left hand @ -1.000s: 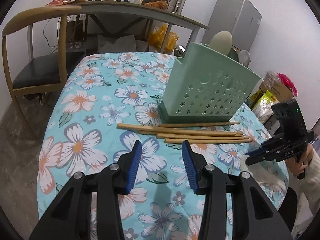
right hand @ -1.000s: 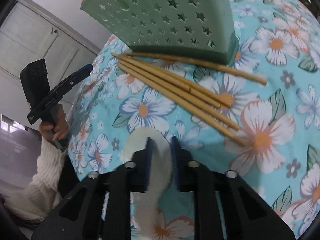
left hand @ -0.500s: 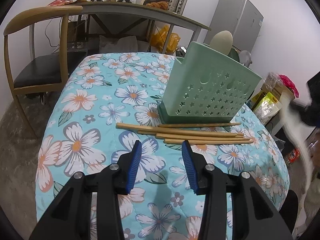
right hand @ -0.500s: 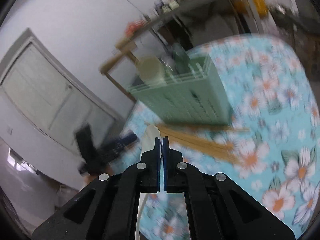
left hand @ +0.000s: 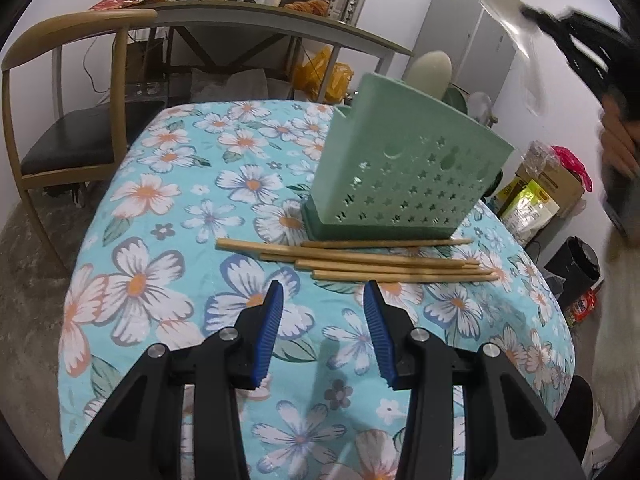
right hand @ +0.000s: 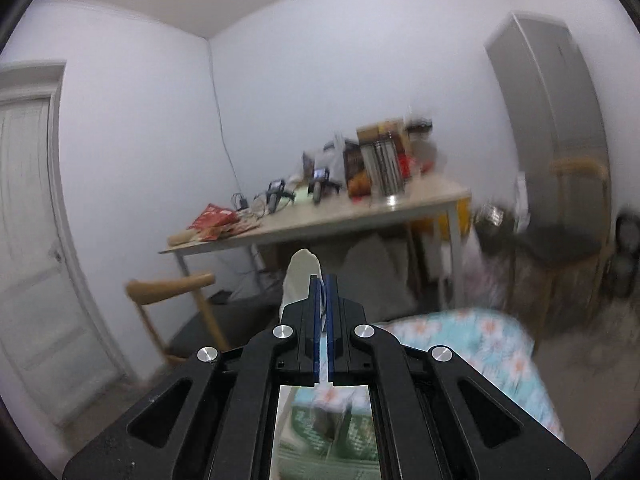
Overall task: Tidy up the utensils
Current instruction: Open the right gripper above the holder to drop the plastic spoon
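Note:
A green perforated utensil holder [left hand: 404, 184] stands on the flowered tablecloth [left hand: 168, 208], a pale spoon [left hand: 432, 70] sticking out of it. Several wooden chopsticks [left hand: 360, 262] lie in front of it. My left gripper [left hand: 322, 336] is open and empty, hovering just short of the chopsticks. My right gripper [right hand: 322, 312] is shut on a white spoon [right hand: 300, 276] and held high above the holder [right hand: 328, 432], which shows blurred below its fingers. From the left wrist view the right gripper [left hand: 576, 40] and white spoon [left hand: 508, 12] appear blurred at the upper right.
A wooden chair [left hand: 60, 92] stands at the table's far left. A desk [left hand: 280, 20] with clutter is behind, a grey fridge [left hand: 468, 44] at the back right. Boxes and bags [left hand: 540, 196] sit on the floor to the right.
My right gripper closed on the white spoon on the cloth, lifted it off the table and swung it high above the holder. My left gripper has stayed still and open.

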A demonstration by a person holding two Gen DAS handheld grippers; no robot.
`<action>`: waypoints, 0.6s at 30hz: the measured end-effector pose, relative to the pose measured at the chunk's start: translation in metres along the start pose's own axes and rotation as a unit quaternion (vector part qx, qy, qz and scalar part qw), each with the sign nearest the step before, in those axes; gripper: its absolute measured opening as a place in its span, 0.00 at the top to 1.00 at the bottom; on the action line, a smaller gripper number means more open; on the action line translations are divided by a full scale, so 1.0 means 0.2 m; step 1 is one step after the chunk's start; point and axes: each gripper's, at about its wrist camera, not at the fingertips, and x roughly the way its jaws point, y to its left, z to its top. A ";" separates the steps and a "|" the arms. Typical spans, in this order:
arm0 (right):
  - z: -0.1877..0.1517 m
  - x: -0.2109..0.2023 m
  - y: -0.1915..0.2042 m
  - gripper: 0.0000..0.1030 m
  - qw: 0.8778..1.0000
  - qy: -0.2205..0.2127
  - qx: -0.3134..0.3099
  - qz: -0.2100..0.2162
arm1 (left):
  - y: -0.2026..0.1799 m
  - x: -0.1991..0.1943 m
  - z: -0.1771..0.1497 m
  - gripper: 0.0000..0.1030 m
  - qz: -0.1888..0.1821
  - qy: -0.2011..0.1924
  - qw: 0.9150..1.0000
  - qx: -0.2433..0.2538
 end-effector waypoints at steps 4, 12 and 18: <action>-0.08 0.08 0.06 0.99 0.999 -0.022 -0.041 -0.025 | -0.03 0.04 0.00 0.61 0.000 0.006 1.000 0.014; -0.30 0.06 0.13 0.99 0.991 -0.055 -0.120 -0.021 | -0.02 0.05 0.02 0.61 -0.007 0.004 1.000 0.003; -0.40 0.05 0.16 0.99 0.985 -0.026 -0.170 0.001 | -0.03 0.05 0.02 0.61 -0.006 -0.001 1.000 -0.001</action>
